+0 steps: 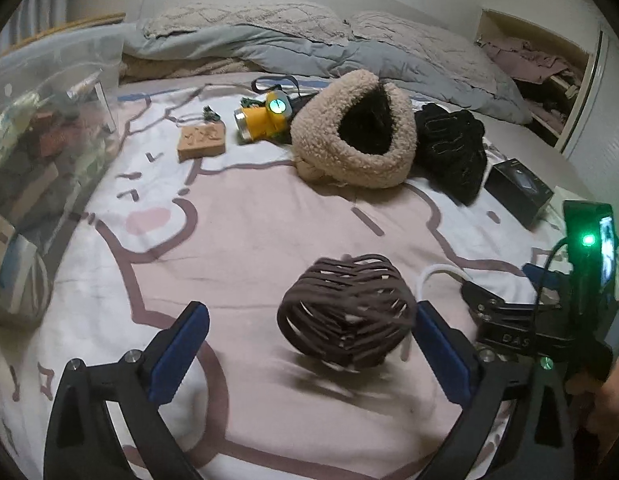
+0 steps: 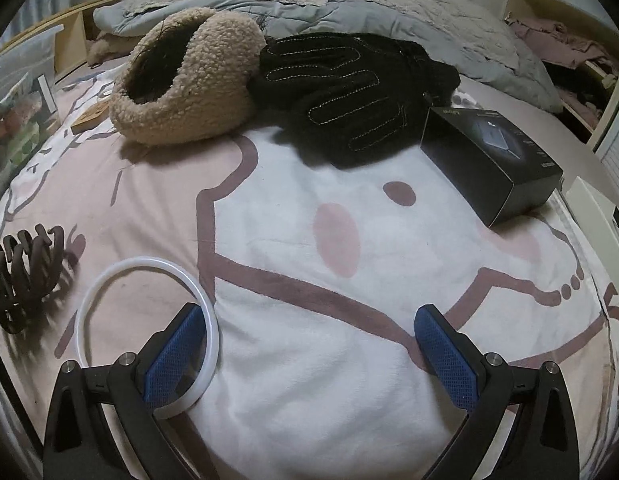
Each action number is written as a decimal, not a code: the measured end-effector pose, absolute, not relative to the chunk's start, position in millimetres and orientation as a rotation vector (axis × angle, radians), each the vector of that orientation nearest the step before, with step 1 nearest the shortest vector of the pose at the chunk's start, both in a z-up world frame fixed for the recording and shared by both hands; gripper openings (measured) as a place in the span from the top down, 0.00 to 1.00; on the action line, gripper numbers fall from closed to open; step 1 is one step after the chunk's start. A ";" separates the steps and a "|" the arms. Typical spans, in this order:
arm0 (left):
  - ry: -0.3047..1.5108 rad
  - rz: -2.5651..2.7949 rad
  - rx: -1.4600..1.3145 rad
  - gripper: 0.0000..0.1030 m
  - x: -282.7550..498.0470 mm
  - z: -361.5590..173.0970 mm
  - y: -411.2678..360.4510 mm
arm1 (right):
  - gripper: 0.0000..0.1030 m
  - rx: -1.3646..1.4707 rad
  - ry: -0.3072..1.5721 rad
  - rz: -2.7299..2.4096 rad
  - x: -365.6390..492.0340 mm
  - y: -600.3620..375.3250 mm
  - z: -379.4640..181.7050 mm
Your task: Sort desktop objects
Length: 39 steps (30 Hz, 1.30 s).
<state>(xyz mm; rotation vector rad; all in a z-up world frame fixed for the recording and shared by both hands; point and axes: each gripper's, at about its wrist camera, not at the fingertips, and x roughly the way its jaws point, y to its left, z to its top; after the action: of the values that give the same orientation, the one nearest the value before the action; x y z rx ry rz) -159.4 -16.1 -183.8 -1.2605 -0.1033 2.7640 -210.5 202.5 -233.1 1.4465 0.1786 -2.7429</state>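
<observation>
hair claw (image 1: 344, 316) motion-blurred, clear bin (image 1: 49, 80) cut off at left

Two fisheye cameras, one on each of my tools, both angled down at the bed.

My left view sits close above the brown hair claw (image 1: 344, 312); my right looks across the sheet. Both share that claw, the fleece hat (image 2: 185, 76) and black gloves (image 2: 349, 92).

Brown hair claw (image 1: 345, 312), white ring (image 2: 149, 336), tan fleece hat (image 1: 353, 132), black gloves (image 2: 349, 92).
</observation>
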 end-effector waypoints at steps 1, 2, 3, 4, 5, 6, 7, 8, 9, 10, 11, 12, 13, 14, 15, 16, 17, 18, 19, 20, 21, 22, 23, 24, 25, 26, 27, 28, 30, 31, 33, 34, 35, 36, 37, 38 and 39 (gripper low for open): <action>-0.094 2.782 -1.247 0.00 -160.7 -182.9 -16.5 | 0.00 1.448 0.169 -2.741 -210.7 203.3 -233.3; -0.094 2.799 -1.232 0.00 -163.6 -181.3 -18.6 | 0.00 1.447 0.165 -2.740 -210.3 203.7 -233.6; -0.100 2.809 -1.224 0.00 -166.1 -180.0 -19.8 | 0.00 1.445 0.165 -2.742 -210.6 204.5 -233.8; -0.118 2.824 -1.211 0.00 -169.7 -178.2 -23.1 | 0.00 1.442 0.170 -2.746 -210.2 204.2 -234.0; -0.146 2.844 -1.196 0.00 -174.2 -176.4 -27.7 | 0.00 1.440 0.172 -2.750 -210.1 203.5 -233.9; -0.172 2.860 -1.187 0.00 -177.8 -174.8 -31.3 | 0.00 1.438 0.173 -2.753 -209.9 203.0 -234.0; -0.203 2.881 -1.177 0.00 -182.6 -173.1 -36.0 | 0.00 1.437 0.173 -2.756 -208.4 202.7 -234.1; -0.235 2.908 -1.169 0.00 -188.7 -171.2 -42.0 | 0.00 1.435 0.172 -2.757 -207.8 203.2 -234.3; -0.253 2.932 -1.165 0.00 -193.2 -169.6 -46.4 | 0.00 1.434 0.172 -2.758 -207.8 203.2 -234.1; -0.263 2.963 -1.166 0.00 -199.1 -167.9 -51.1 | 0.00 1.433 0.170 -2.759 -207.7 203.2 -234.1; -0.254 2.997 -1.176 0.00 -206.0 -166.9 -56.6 | 0.00 1.432 0.171 -2.760 -207.2 203.0 -234.5; -0.243 3.022 -1.184 0.01 -209.4 -166.7 -60.7 | 0.00 1.431 0.174 -2.763 -206.9 202.4 -234.7; -0.240 3.054 -1.196 0.01 -211.9 -167.4 -67.3 | 0.00 1.430 0.176 -2.763 -207.4 203.3 -234.8; -0.263 3.073 -1.211 0.01 -212.7 -169.5 -75.5 | 0.00 1.429 0.176 -2.764 -207.4 203.5 -234.8; -0.298 3.072 -1.226 0.01 -212.3 -172.0 -81.9 | 0.00 1.428 0.175 -2.765 -207.3 203.6 -235.0; -0.349 3.060 -1.244 0.01 -210.8 -174.8 -88.2 | 0.00 1.428 0.173 -2.765 -207.3 203.8 -235.1; -0.402 3.043 -1.259 0.01 -208.2 -177.1 -93.5 | 0.00 1.428 0.173 -2.765 -207.6 203.7 -235.0; -0.434 3.028 -1.266 0.01 -204.9 -178.2 -96.2 | 0.00 1.429 0.173 -2.766 -207.9 203.5 -235.0; -0.445 3.021 -1.265 0.01 -202.4 -177.9 -96.2 | 0.00 1.429 0.173 -2.768 -207.8 202.8 -235.3; -0.452 3.006 -1.254 0.01 -197.9 -176.7 -95.4 | 0.00 1.428 0.174 -2.771 -208.2 202.3 -235.3; -0.449 2.996 -1.246 0.01 -194.9 -175.6 -91.5 | 0.00 1.427 0.175 -2.773 -208.3 201.7 -235.3; -0.438 2.973 -1.234 0.01 -191.5 -174.6 -87.7 | 0.00 1.424 0.177 -2.776 -208.2 201.4 -235.5; -0.426 2.960 -1.229 0.01 -189.8 -173.9 -83.3 | 0.00 1.422 0.175 -2.777 -207.7 201.1 -235.6; -0.414 2.951 -1.227 0.01 -187.3 -173.7 -78.3 | 0.00 1.420 0.172 -2.778 -207.6 201.4 -235.7; -0.410 2.939 -1.234 0.01 -187.1 -175.5 -74.1 | 0.00 1.418 0.168 -2.779 -207.4 201.5 -235.7; -0.417 2.918 -1.257 0.01 -187.3 -179.8 -70.1 | 0.00 1.416 0.166 -2.782 -207.2 201.4 -235.7; -0.431 2.899 -1.283 0.01 -187.8 -184.0 -67.1 | 0.00 1.413 0.167 -2.784 -206.9 201.1 -235.7; -0.442 2.889 -1.303 0.01 -189.4 -187.0 -64.6 | 0.00 1.411 0.168 -2.787 -206.7 200.7 -235.7; -0.457 2.881 -1.359 0.01 -194.5 -196.6 -60.0 | 0.00 1.409 0.170 -2.789 -206.7 200.4 -235.7; -0.456 2.887 -1.370 0.01 -197.3 -198.7 -58.7 | 0.00 1.409 0.169 -2.790 -207.1 200.5 -235.8; -0.441 2.908 -1.395 0.01 -208.7 -202.6 -55.7 | 0.00 1.408 0.172 -2.791 -207.0 200.3 -235.8; -0.443 2.911 -1.398 0.01 -212.9 -202.8 -55.1 | 0.00 1.406 0.176 -2.793 -207.1 199.9 -236.0; -0.467 2.910 -1.382 0.01 -216.0 -201.6 -53.9 | 0.00 1.405 0.181 -2.796 -207.2 199.4 -236.1; -0.479 2.907 -1.373 0.01 -216.3 -201.5 -54.2 | 0.00 1.404 0.183 -2.796 -207.2 199.3 -236.1; -0.469 2.905 -1.370 0.01 -217.0 -201.6 -51.5 | 0.00 1.404 0.183 -2.797 -207.8 199.3 -235.9; -0.440 2.910 -1.374 0.01 -217.2 -202.8 -49.9 | 0.00 1.404 0.182 -2.797 -208.0 199.0 -235.8; -0.387 2.926 -1.389 0.01 -217.1 -205.4 -47.5 | 0.00 1.404 0.183 -2.797 -208.4 198.8 -235.7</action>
<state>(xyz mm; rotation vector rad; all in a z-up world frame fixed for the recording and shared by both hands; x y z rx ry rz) -217.1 -47.5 -205.4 -1.3890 -0.3870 2.9260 -208.4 198.8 -235.7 1.4042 0.1828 -2.7967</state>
